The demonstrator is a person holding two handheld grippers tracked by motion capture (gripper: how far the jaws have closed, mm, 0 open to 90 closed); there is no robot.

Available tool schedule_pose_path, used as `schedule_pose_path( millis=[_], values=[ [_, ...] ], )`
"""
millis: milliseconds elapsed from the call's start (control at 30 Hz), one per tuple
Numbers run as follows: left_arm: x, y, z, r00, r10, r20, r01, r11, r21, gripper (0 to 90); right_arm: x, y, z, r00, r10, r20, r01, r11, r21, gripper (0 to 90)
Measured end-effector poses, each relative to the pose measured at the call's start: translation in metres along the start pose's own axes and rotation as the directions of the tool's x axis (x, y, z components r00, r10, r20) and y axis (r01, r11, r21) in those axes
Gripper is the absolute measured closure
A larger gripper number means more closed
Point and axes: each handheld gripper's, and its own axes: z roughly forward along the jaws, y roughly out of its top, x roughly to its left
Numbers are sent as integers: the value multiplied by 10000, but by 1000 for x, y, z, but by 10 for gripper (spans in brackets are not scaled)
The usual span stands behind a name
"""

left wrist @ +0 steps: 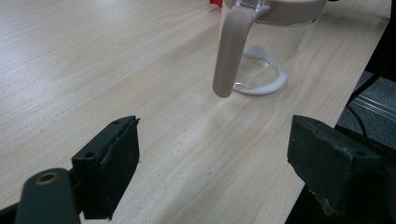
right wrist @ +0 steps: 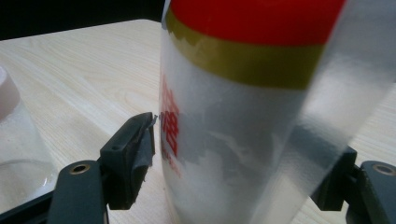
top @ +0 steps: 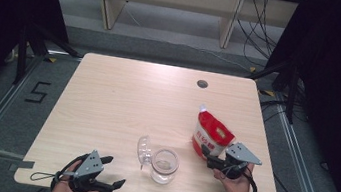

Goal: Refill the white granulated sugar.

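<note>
The right gripper [top: 210, 158] has its jaws spread around the foot of the red-and-white pouch [top: 212, 132], one pad touching the film, the other behind it; a firm clamp is not evident. The pouch stands just right of the open glass jar [top: 164, 166], whose lid [top: 144, 149] is tipped back. If the jaws bite only the slick lower film, the soft pouch may buckle, slide out or topple against the jar. The left gripper [top: 115, 171], jaws wide apart, holds nothing left of the jar, so nothing steadies it on the table [top: 122, 99].

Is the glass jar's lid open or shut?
Open. The jar shows a bare round mouth, and its clear lid stands tipped up at the left of the rim.
</note>
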Motion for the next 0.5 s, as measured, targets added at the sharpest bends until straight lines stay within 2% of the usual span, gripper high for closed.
schedule_pose_path(
  millis=[200,233,267,300,333,367,400,500],
  values=[
    [0,0,0,10000,-81,-10,81,10000,-51,167,0,-1,2,10000,14,-6,-14,10000,-49,286],
    [1,0,0,10000,-33,-13,33,10000,-14,167,3,-2,3,9991,408,-106,-408,9992,8,285],
    [1,0,0,10000,-7,-33,7,10000,-1,167,2,-2,3,9990,426,-104,-426,9991,49,283],
    [1,0,0,10000,-7,-33,7,10000,-2,167,2,-2,6,9994,330,-77,-331,9994,-124,281],
    [1,0,0,10000,-5,-35,5,10000,-1,167,-1,-2,7,9999,-18,-126,16,9999,-149,280],
    [1,0,0,10000,-5,-35,5,10000,-1,167,-1,-2,7,9999,-18,-126,16,9999,-149,280],
    [1,0,0,10000,-2,-37,2,10000,2,167,0,-3,8,9988,366,-317,-372,9992,-160,278],
    [1,0,-1,10000,1,-41,-1,10000,-9,167,0,-3,9,9985,400,-386,-412,9987,-315,281]
  ],
)
